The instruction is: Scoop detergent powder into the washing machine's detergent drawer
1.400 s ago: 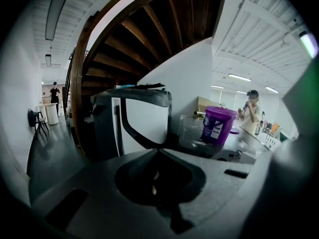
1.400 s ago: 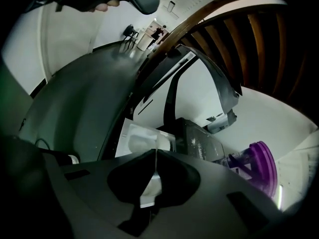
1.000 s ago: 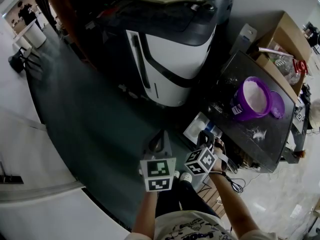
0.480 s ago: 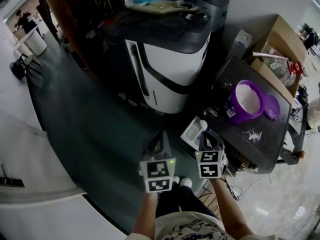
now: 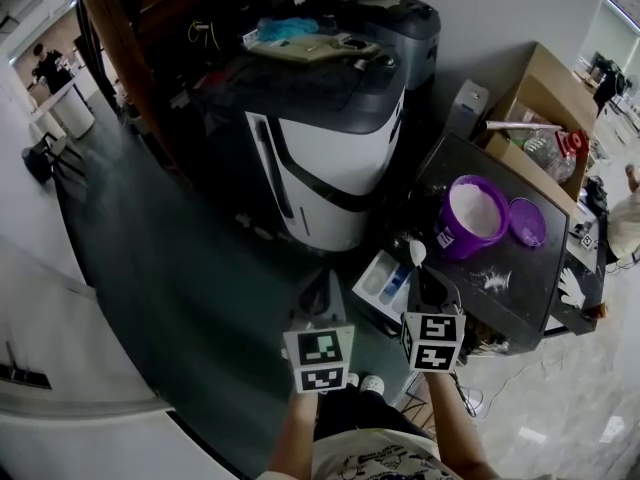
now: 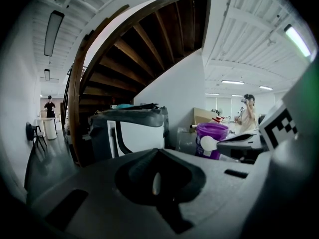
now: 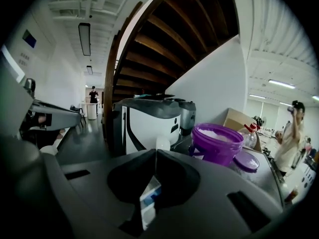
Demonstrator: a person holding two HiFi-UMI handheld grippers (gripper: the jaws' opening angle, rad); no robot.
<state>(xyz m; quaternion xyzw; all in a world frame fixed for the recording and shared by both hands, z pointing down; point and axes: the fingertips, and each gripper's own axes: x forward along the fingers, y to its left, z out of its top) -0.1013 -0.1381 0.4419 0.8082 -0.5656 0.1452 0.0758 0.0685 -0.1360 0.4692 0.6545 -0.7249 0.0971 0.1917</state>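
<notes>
My right claw (image 5: 428,276), low and right of centre in the head view, is clenched on the thin handle of the white scoop (image 5: 417,252). The scoop's bowl sits just past the far edge of the pulled-out detergent drawer (image 5: 378,286), between the drawer and the purple tub (image 5: 450,236) of powder on the black table (image 5: 525,293). My left claw (image 5: 319,282) is closed on nothing and held low, beside the drawer and in front of the washing machine (image 5: 335,168). I can't tell how full the scoop is. The danger, as I judge it, is tipping too soon: the bowl isn't squarely over a compartment, so powder could land on the drawer's rim or the floor, as some has already on the table (image 5: 495,280). The handle is slim and could also swivel in my pinch. A second ago my right claw sat closer to my left, its marker cube turned aside and the scoop's bowl not showing. Now it faces forward with the bowl out ahead, while my left claw has hardly shifted.
</notes>
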